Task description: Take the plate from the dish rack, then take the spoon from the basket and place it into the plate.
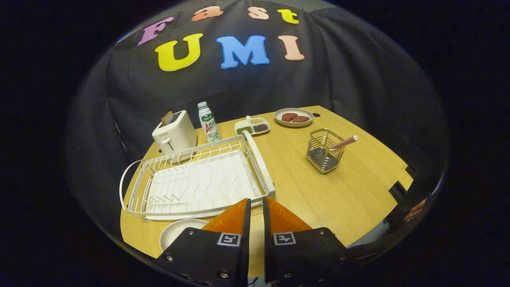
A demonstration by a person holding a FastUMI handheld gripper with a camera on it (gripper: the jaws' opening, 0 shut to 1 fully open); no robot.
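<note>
Spoon [343,142] is leaning in the wire basket [324,150], well ahead and right of the gripper [255,207], handle slanting up and right | fingers are sitting nearly closed, holding nothing | plate [179,232] is lying on the table [338,191] just left of the fingers, in front of the emptied dish rack [199,179] | next reach is looking forward-right.

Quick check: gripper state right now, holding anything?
Gripper: nearly closed, a narrow gap between its fingers, holding nothing, above the table by the dish rack.
</note>
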